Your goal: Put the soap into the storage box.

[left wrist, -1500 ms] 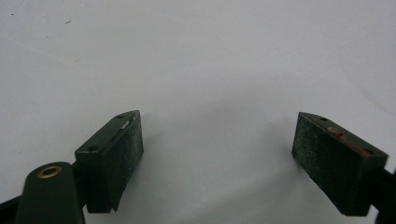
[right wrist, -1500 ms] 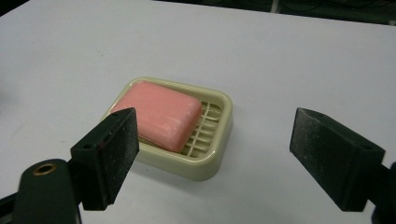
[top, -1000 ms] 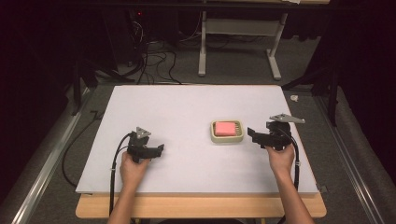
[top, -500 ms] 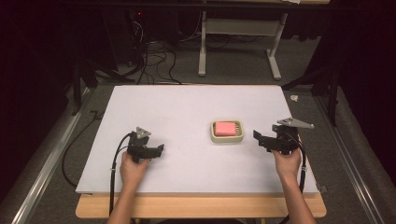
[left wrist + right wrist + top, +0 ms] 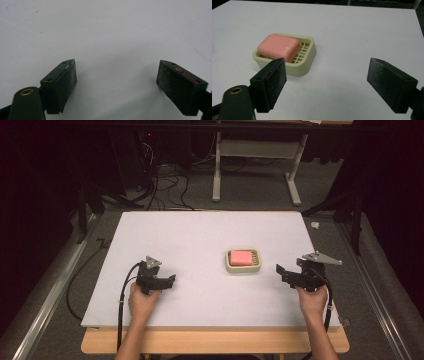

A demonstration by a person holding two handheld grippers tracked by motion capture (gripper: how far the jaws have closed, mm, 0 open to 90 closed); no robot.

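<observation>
A pink bar of soap (image 5: 241, 257) (image 5: 279, 47) lies in a cream soap dish (image 5: 256, 266) (image 5: 308, 61) with a slatted floor, right of the white board's middle. My right gripper (image 5: 280, 271) (image 5: 325, 82) stands open a short way to the dish's right, its jaws pointing at it with nothing between them. Over bare board at the front left my left gripper (image 5: 171, 280) (image 5: 116, 81) is open too, and holds nothing.
The white board (image 5: 200, 235) lies on a wooden table whose front edge (image 5: 215, 341) shows below it. Dark floor, cables (image 5: 160, 180) and a metal stand (image 5: 255, 170) lie beyond the far edge. A small white scrap (image 5: 315, 225) sits off the board's right corner.
My right gripper has drawn back to the right, away from the soap dish, leaving a gap. The left gripper has stayed put.
</observation>
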